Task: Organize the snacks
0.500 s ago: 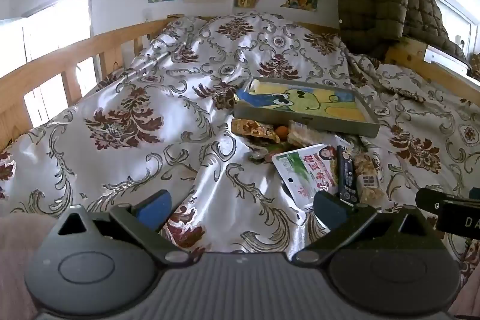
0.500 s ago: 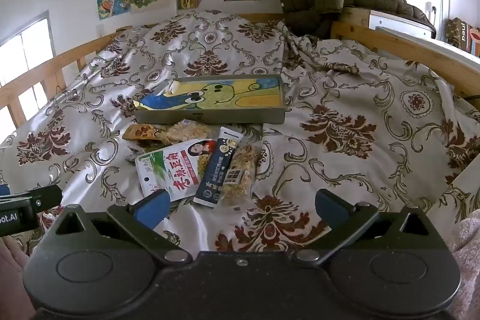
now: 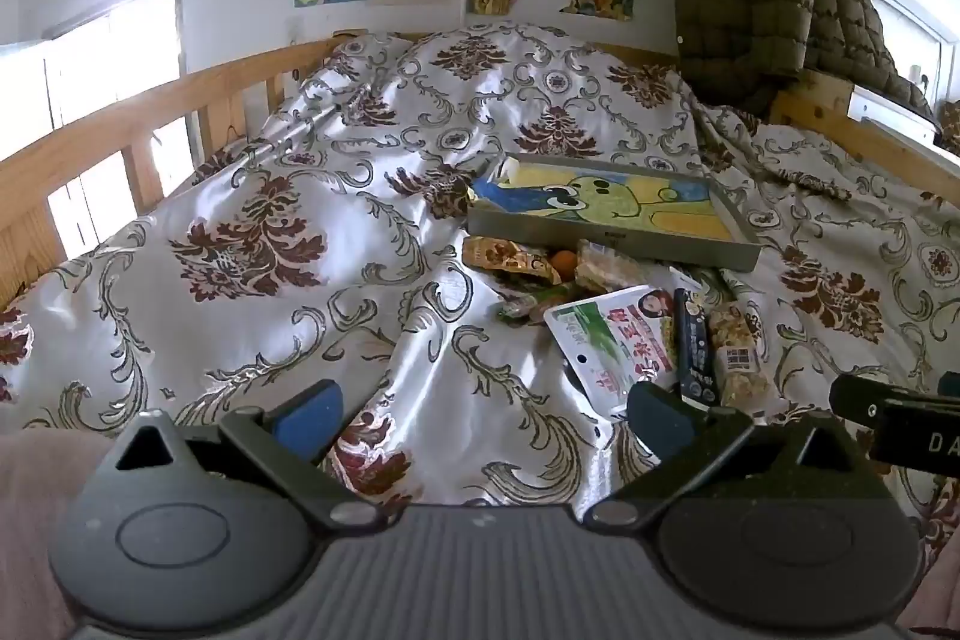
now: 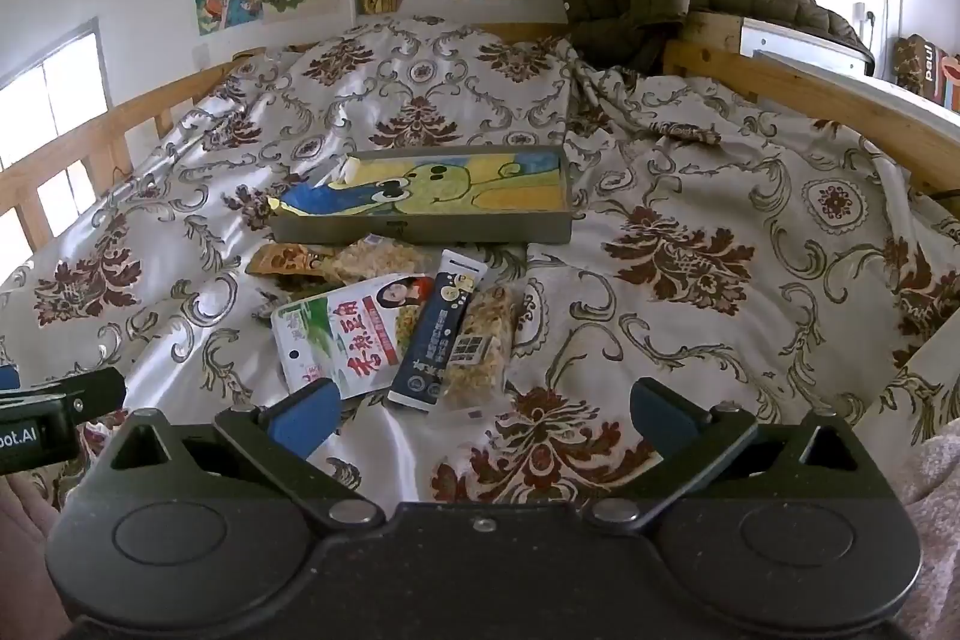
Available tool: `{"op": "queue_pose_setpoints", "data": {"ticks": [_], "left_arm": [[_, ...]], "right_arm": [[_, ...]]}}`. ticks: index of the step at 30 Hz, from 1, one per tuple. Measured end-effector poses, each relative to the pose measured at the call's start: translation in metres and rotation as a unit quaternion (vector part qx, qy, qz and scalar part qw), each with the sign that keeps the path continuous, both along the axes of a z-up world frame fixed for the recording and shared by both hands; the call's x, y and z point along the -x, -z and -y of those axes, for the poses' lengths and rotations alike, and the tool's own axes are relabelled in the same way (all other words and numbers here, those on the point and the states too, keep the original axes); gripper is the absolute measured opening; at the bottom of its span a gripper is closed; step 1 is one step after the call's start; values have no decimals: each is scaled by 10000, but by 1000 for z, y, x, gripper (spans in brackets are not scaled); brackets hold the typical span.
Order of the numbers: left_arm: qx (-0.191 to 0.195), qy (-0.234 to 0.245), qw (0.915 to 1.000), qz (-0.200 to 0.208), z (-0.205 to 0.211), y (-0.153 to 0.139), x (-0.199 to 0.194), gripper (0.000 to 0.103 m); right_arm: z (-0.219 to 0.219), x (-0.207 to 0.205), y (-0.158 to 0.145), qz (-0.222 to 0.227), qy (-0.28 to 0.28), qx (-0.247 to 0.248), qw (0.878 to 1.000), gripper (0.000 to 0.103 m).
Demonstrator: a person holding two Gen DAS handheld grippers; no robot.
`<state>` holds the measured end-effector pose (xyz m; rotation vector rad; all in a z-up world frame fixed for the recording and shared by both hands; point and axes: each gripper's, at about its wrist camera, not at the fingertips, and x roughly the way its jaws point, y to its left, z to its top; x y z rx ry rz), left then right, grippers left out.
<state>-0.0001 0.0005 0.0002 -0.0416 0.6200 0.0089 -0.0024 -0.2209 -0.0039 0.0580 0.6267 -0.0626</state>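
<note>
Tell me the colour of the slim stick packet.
Dark navy with white text, white at its top end; clearest in the right wrist view.

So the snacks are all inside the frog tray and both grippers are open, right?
Not quite. The snacks lie on the bedspread in front of the frog tray, not inside it, as the right wrist view shows. Both hand-held grippers are open.

Readable text on my bed, not much tbh

The white-and-green snack bag [image 4: 348, 334] has big red Chinese characters, looks like 香辣豆角. At 9 o'clock, my other gripper [image 4: 36, 421] reads "oot.AI"; from the left cam, the right one [image 3: 912, 424] shows "D A". A box [image 4: 927, 67] at 2 o'clock says "paul". The dark stick pack [image 4: 435, 340] print is too small.
</note>
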Motion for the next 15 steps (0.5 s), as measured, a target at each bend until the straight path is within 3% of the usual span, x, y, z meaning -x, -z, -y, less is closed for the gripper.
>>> {"op": "queue_pose_setpoints", "data": {"ticks": [15], "left_arm": [[-30,-2,10000,-3,0,0,0,103]], "right_arm": [[0,0,1,-15,0,5,10000,102]]}}
